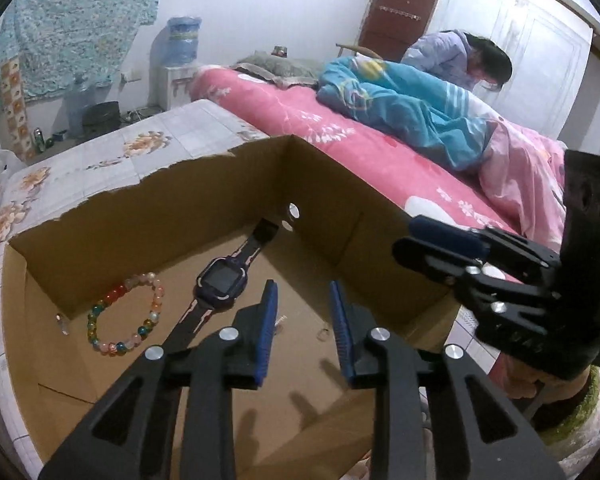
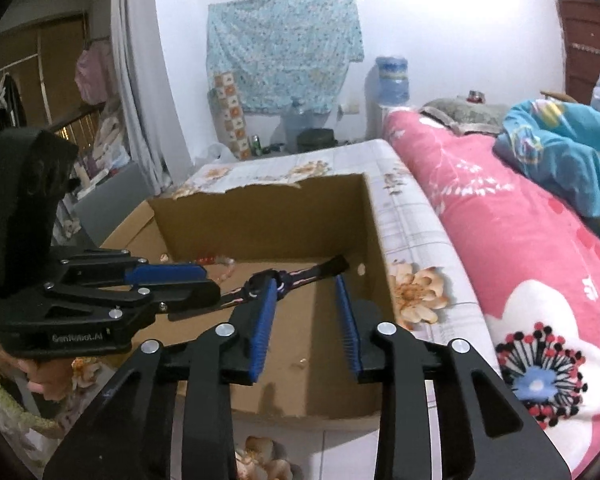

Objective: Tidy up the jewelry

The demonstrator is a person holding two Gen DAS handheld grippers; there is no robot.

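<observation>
Nearest the lens, the left gripper (image 1: pixel 302 292) hangs over the open cardboard box (image 1: pixel 188 200) with its blue pads parted and nothing between them; the right gripper (image 2: pixel 310 288) is likewise released and empty above the same box. On the box floor lie a dark smartwatch (image 1: pixel 220 276), strap stretched toward the far corner, and just beside it, to its left in the left wrist view, a multicoloured bead bracelet (image 1: pixel 126 316). The box sits on a floral-print tablecloth (image 2: pixel 416 240) beside a bed with a pink floral quilt (image 1: pixel 340 128).

White walls (image 2: pixel 440 20), pink-sheeted bed (image 1: pixel 300 120), brown door (image 1: pixel 400 8).
</observation>
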